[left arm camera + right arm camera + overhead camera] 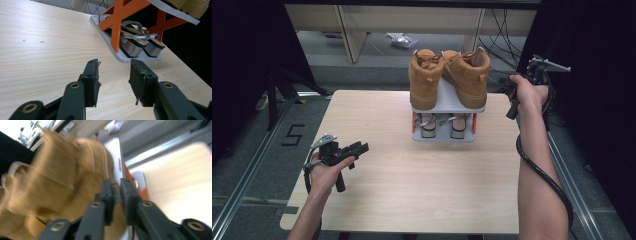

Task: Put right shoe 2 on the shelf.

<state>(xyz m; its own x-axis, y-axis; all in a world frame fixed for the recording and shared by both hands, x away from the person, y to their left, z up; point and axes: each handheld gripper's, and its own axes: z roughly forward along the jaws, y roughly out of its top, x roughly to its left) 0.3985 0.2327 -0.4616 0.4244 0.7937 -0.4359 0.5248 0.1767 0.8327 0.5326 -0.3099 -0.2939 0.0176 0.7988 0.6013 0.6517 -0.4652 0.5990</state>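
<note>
A small rack point(451, 104) with a grey top shelf and orange braces point(117, 22) stands at the table's far middle. Two tan boots point(426, 80) point(469, 75) sit on its top shelf, and a pair of sandals point(442, 126) point(135, 46) lies on the bottom shelf. My left gripper point(361, 147) point(113, 66) is low over the table at the near left, open and holding nothing, pointing toward the rack. My right gripper point(508, 86) point(116, 183) is just right of the right boot, shut with nothing between its jaws. The boots point(50, 187) appear blurred behind it.
The light wooden table point(412, 190) has bare room in front of and left of the rack. Black curtains flank both sides. Beyond the far edge are furniture legs point(352, 35), cables point(502, 30) and a plastic bag point(401, 40) on the floor.
</note>
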